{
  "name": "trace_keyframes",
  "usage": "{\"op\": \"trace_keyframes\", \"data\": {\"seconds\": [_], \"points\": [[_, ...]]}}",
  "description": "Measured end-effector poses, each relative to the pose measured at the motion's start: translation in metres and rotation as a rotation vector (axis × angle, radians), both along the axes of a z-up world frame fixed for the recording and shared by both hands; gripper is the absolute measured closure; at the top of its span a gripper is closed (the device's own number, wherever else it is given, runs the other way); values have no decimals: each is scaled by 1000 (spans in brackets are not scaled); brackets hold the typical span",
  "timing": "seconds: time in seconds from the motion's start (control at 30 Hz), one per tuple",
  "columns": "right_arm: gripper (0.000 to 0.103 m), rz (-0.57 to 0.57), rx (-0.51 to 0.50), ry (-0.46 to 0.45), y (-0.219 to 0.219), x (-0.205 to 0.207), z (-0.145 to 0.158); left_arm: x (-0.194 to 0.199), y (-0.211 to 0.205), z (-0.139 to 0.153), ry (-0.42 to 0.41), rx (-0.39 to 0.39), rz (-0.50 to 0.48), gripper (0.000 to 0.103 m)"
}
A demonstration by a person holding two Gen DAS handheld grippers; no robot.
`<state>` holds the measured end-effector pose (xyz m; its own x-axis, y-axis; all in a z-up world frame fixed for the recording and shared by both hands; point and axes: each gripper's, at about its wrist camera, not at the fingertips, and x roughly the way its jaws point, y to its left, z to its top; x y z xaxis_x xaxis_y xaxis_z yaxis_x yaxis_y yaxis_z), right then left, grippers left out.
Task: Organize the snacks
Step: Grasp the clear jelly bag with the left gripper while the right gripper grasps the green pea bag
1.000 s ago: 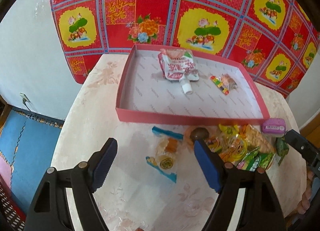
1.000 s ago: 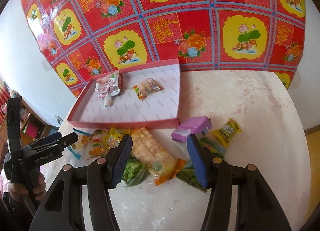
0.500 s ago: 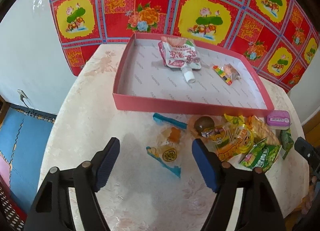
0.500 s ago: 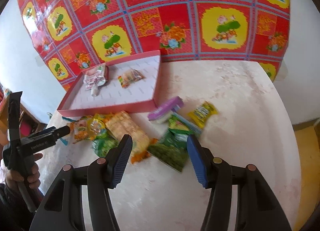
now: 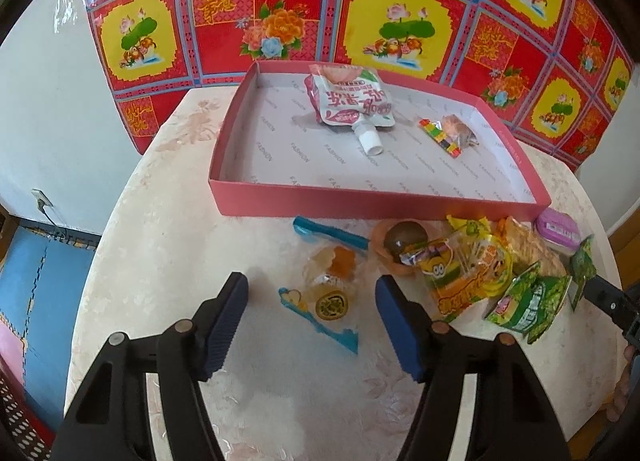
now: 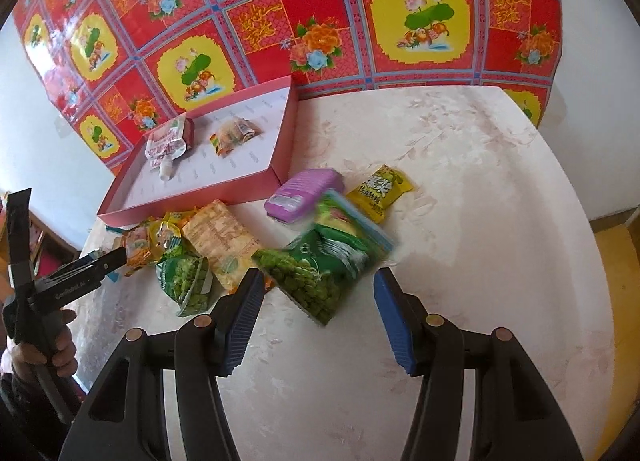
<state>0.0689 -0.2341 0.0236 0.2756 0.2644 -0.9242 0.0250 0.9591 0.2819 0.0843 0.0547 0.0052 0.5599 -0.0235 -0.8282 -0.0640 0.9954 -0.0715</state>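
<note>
Bare table (image 6: 460, 221) right of the snack pile (image 6: 240, 245); red tray (image 5: 360, 203) walls block behind.

The table (image 6: 460, 165) is cream white with a pale flower pattern. The tray (image 5: 372, 203) has pink-red walls and a white floor with small grey words printed on it. In the tray, the pouch (image 5: 352, 101) is pink and white with red letters and a white cap. The cloth (image 5: 304, 9) on the far wall is red, with blue grid lines, yellow patches with green lotus leaves, and orange flowers. The pea bags (image 6: 320, 273) are green. The small box (image 6: 306, 195) is purple. The packet (image 6: 380, 191) on the right is yellow. The cracker pack (image 6: 222, 239) is orange-tan. The jelly packet (image 5: 328, 293) is clear with blue edges. The pads (image 5: 226, 319) are blue on black fingers.
</note>
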Motion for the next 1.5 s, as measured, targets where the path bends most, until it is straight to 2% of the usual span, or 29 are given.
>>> {"op": "trace_keyframes", "data": {"seconds": [0.4,0.6,0.67,0.7,0.8,1.07,1.3,1.37,1.5], "points": [[44,-70,-1,-10,-3,9,-9,0,-8,0,-16,61,-10,34],[43,-71,-35,-3,-1,8,-17,-1,-5,2,-26,73,7,49],[42,-71,-35,0,-1,8,-18,-1,-5,3,-31,73,8,56],[42,-74,-33,0,-1,8,-18,-1,-5,4,-34,71,8,63],[42,-85,-21,3,-3,8,-18,-1,-5,5,-36,62,4,67],[40,-166,54,38,-13,12,-17,-3,-2,6,-33,37,6,69],[40,-207,37,55,-11,18,-19,-7,-4,11,-43,27,-5,69],[45,-220,26,52,-12,17,-19,-8,-3,14,-51,27,-5,69],[65,-226,-1,47,-17,15,-20,-11,-2,18,-63,24,-2,69]]}}
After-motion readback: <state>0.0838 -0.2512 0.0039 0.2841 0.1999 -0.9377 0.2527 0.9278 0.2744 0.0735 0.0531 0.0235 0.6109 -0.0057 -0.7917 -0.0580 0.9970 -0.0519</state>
